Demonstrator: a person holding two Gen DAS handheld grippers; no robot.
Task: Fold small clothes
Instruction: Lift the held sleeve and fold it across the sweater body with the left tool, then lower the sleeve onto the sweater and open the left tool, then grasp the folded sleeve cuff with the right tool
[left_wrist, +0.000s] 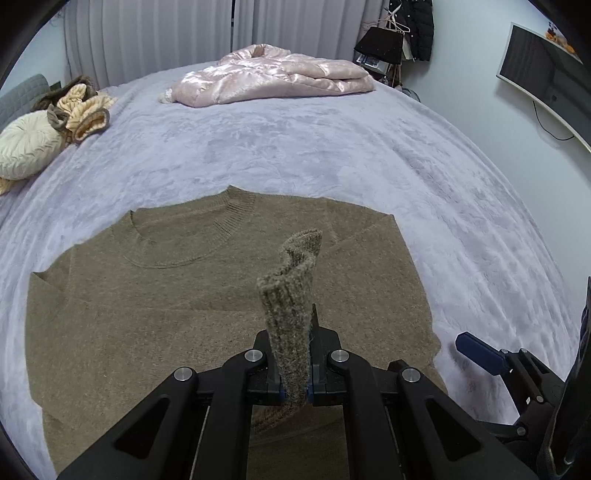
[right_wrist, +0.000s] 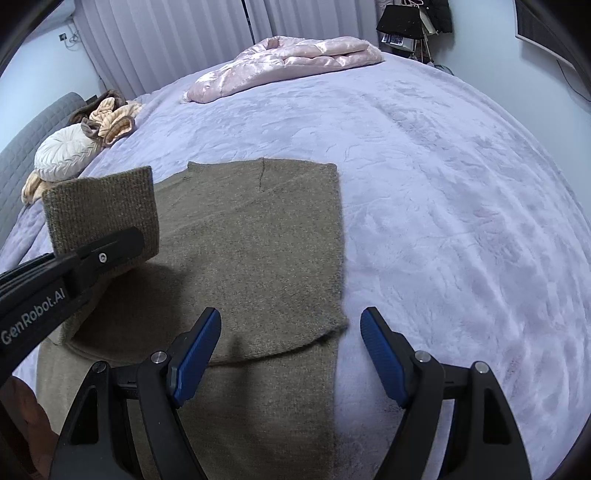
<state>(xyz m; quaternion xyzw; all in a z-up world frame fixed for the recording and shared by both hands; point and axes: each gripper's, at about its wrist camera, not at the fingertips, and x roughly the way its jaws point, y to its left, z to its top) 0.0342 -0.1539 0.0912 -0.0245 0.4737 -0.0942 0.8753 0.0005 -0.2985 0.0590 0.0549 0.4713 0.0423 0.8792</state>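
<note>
The olive-brown knitted wool sweater (left_wrist: 155, 295) lies flat on the lilac plush bedspread (left_wrist: 332, 155); its soft, limp ribbed cuff (left_wrist: 291, 295) stands pinched between the left gripper's (left_wrist: 295, 384) closed jaws; the right gripper (right_wrist: 291, 354) gapes empty above the folded edge, the likeliest next hold.

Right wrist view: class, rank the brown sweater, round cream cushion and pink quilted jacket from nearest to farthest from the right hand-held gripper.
1. Brown sweater: directly beneath the right hand-held gripper.
2. Round cream cushion: far left, by the headboard.
3. Pink quilted jacket: far end of the bed.
</note>
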